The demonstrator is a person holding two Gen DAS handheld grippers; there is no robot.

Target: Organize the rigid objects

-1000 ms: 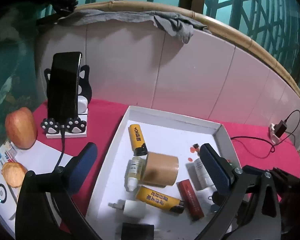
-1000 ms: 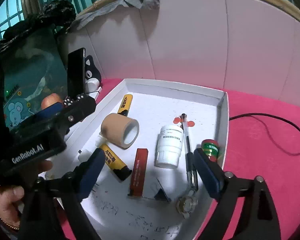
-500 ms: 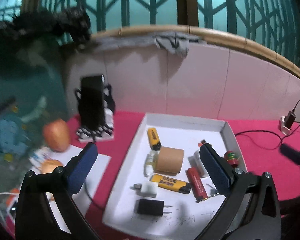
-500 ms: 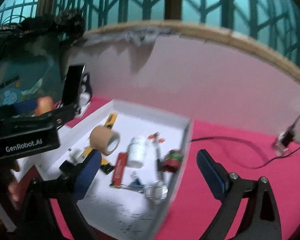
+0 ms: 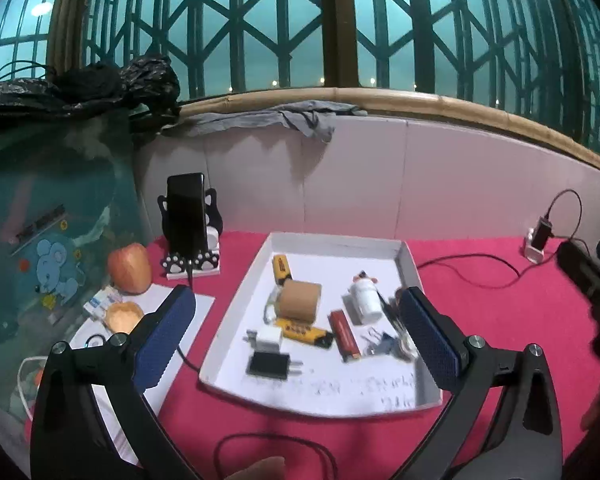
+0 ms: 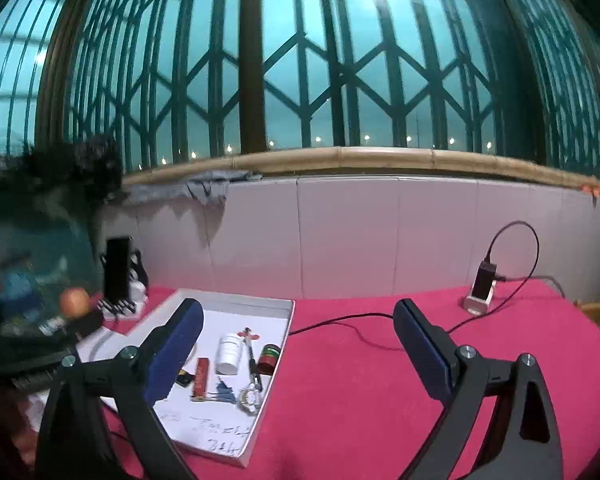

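Note:
A white tray [image 5: 336,240] on the red cloth holds a tan tape roll [image 5: 300,301], a white bottle [image 5: 365,298], yellow tubes [image 5: 302,329], a red stick [image 5: 344,336], a white plug [image 5: 269,338], a black plug [image 5: 269,364] and keys [image 5: 384,346]. My left gripper [image 5: 296,336] is open and empty, held back above the tray's near side. My right gripper [image 6: 298,344] is open and empty, high over the red cloth to the right of the tray [image 6: 288,320]. The bottle [image 6: 229,354], a pen [image 6: 252,354] and a small red-green can [image 6: 269,357] show there.
A phone on a cat-shaped stand [image 5: 189,224] and an apple [image 5: 129,268] sit left of the tray. A charger with a black cable [image 6: 482,288] is at the back right. A tiled wall [image 6: 380,236] and window grille stand behind.
Both grippers have pulled back and up from the tray, so the tray looks smaller. The right gripper has also swung right, over the red cloth. Both stay open and empty.

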